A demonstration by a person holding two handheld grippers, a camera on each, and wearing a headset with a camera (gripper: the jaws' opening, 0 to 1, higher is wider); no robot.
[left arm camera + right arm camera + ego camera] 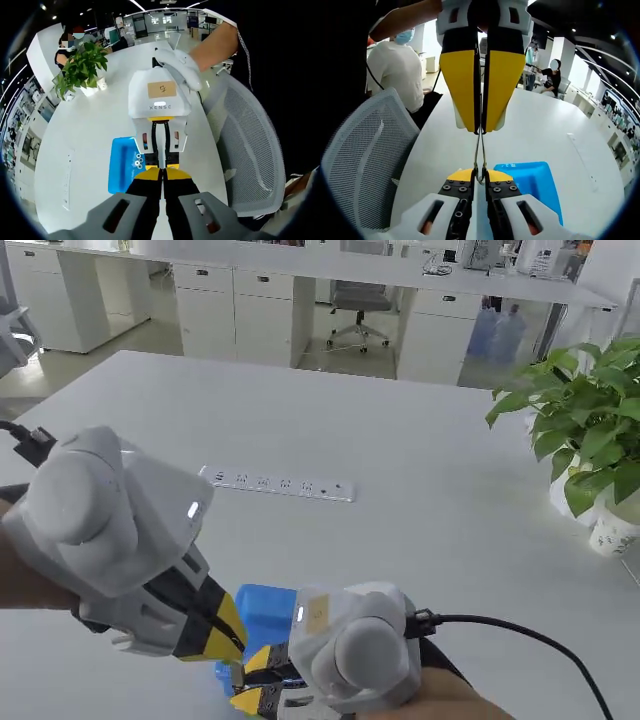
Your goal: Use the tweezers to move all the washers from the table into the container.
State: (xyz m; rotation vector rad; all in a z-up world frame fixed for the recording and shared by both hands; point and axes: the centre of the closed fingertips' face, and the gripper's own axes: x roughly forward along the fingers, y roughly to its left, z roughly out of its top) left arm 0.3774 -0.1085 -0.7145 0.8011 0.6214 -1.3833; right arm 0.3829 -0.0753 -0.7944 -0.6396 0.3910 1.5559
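Left gripper (481, 129) and right gripper (480, 176) met tip to tip, each pinched on the tweezers (479, 150). Washers (137, 160) lay in the blue container (119, 172) on the table (85, 140) beneath.

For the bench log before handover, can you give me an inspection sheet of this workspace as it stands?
Surface: white table, smooth.
Job's things: blue container near the table's edge; a few washers lying on it; tweezers spanning the two grippers.
Clutter: power strip; potted plant.
Grippers: left gripper and right gripper face each other tip to tip, both shut on the tweezers.
Cables: black cable running from the right gripper.
Surroundings: mesh chair, office desks, people behind.
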